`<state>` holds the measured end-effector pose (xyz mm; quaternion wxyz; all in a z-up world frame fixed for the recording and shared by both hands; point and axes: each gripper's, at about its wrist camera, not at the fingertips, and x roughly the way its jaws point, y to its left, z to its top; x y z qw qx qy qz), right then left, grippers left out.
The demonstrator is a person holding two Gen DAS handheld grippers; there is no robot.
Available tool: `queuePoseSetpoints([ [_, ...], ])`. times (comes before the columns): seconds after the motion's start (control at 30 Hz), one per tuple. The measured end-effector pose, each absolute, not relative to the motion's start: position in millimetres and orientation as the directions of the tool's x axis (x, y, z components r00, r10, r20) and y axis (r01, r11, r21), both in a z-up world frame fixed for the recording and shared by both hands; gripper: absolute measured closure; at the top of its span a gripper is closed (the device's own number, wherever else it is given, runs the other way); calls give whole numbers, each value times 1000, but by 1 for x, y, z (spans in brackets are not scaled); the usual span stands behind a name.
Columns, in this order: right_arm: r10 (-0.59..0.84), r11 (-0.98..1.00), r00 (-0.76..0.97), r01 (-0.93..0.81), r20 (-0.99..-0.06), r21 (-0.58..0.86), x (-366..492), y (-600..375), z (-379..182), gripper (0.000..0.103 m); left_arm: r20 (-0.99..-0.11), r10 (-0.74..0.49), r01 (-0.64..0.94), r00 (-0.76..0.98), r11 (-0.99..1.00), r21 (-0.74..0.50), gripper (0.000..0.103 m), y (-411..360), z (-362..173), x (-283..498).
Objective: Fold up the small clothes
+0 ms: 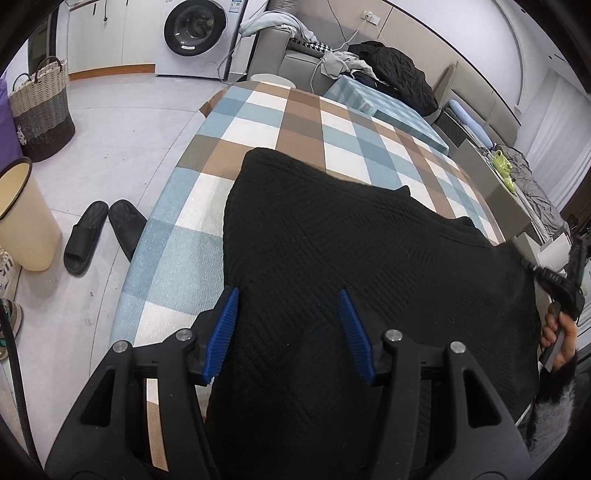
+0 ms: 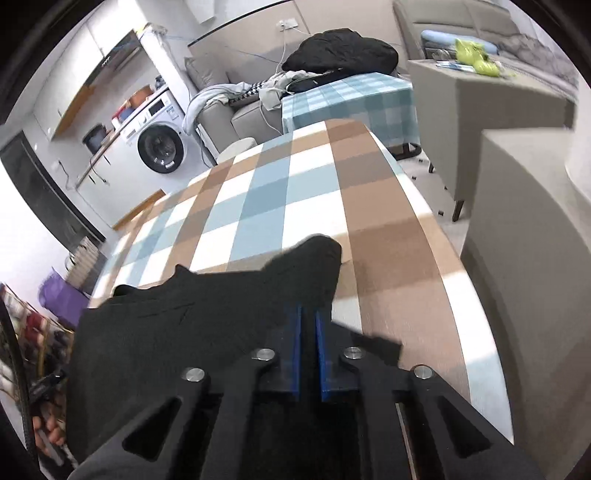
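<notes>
A laundry room with a washing machine; a checked tabletop carries a black knitted garment, still spread wide, folding barely begun. Left view: the left tool hovers spread over the near hem. Right view alone shows the right tool pressed together, pinching the garment's corner.

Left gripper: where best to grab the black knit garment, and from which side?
Judgement: take the black knit garment at its near left edge, just beside the left gripper, coming in from the bare checked tablecloth side. That edge lies flat and exposed; the jaws stand open above the cloth.
</notes>
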<state>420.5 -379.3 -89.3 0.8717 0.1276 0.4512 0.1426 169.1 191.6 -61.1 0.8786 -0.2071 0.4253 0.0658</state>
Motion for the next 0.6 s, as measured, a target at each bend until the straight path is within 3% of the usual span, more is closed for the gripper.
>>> queuePoseSetpoints([
  [0.1, 384, 917, 642, -182, -664, 355, 420, -376, -73, 96, -775, -53, -295, 630, 907, -302, 51, 194, -61, 173],
  [0.27, 246, 966, 582, -86, -775, 243, 433, -371, -92, 90, -780, -47, -308, 624, 903, -301, 51, 199, -65, 178],
  [0.43, 315, 943, 557, -90, -768, 322, 411, -392, -97, 75, -783, -38, -296, 620, 913, -279, 51, 197, -67, 182],
  [0.6, 380, 921, 518, -137, -766, 364, 396, -395, -102, 73, -788, -34, -294, 614, 917, -269, 51, 196, -70, 201],
])
